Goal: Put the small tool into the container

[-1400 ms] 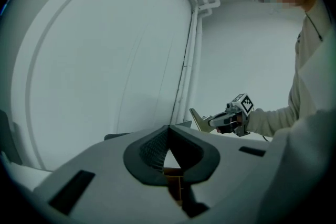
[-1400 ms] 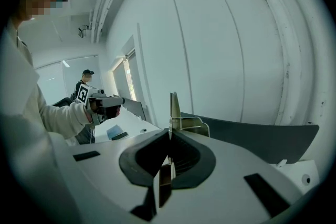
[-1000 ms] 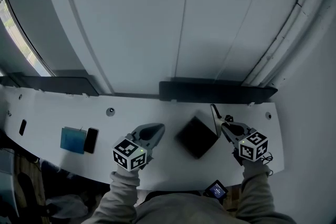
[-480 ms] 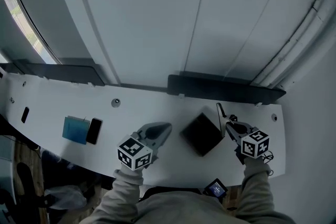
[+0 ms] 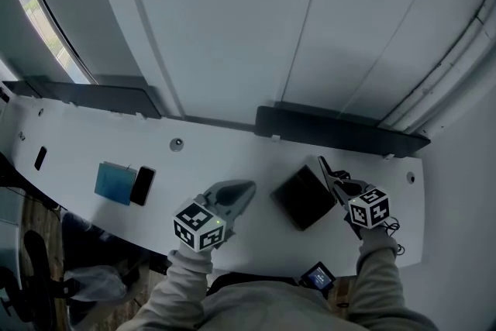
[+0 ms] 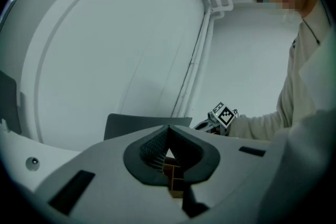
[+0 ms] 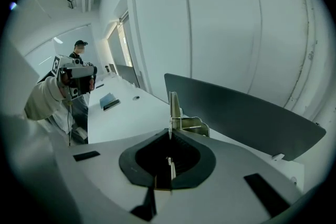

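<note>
A: Nearest first. The right gripper (image 5: 338, 186) has its jaws clamped on the small tool (image 7: 172, 106), a thin pale metal strip with a short cross-piece close to the jaws. The left gripper (image 5: 243, 191) has its jaws together with nothing between them.

B: Tool axis?

A: It runs straight out along the right jaws, away from the person, free end leading.

B: Target?

A: The black square container (image 5: 302, 198) sits on the white desk (image 5: 221, 159) between the 2 grippers, just beside the right one on its left. The tool's free end is by the container's far right edge, not over the middle. The right hand is nearer and already has the part. My read is shift left, tip down, release. The left gripper isn't needed.

B: Anything in it?

A: Can't tell. The inside reads flat black from the head view, and neither gripper view looks in.

B: Beyond that?

A: A flat blue box (image 5: 115, 184) and a black phone (image 5: 142, 185) lie side by side, well apart to the left. 2 long dark panels (image 5: 341, 137) stand along the desk's back edge.
</note>
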`<state>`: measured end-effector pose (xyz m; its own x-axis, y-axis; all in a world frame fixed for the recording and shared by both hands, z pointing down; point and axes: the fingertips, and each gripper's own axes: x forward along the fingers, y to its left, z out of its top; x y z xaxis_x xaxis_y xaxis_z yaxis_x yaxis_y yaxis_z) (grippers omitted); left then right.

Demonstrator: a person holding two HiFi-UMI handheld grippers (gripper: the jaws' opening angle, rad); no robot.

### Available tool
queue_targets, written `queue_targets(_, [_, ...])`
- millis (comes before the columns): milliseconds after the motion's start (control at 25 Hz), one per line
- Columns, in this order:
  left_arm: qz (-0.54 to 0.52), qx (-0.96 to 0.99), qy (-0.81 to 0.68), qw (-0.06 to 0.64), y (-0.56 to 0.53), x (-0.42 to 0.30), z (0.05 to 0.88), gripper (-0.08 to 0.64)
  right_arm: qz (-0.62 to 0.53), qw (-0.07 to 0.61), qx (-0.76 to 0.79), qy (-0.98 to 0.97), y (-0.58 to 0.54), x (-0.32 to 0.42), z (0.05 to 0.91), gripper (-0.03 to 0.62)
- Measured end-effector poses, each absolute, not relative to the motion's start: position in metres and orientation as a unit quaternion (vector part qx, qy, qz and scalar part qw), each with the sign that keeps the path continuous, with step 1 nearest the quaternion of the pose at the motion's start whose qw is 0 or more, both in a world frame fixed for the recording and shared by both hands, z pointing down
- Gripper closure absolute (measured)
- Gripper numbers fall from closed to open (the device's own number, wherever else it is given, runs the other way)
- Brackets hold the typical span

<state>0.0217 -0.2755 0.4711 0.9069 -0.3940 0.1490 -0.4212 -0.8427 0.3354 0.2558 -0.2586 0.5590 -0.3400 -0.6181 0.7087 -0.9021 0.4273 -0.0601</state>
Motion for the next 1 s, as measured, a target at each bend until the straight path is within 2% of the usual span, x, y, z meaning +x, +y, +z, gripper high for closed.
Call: queue_targets(1000, [0.004, 0.952, -0.255, 0.169, -0.269, -0.011, 0.479, 0.563, 0.270, 0.429, 0.426, -0.749, -0.269, 0.256, 0.642, 0.571])
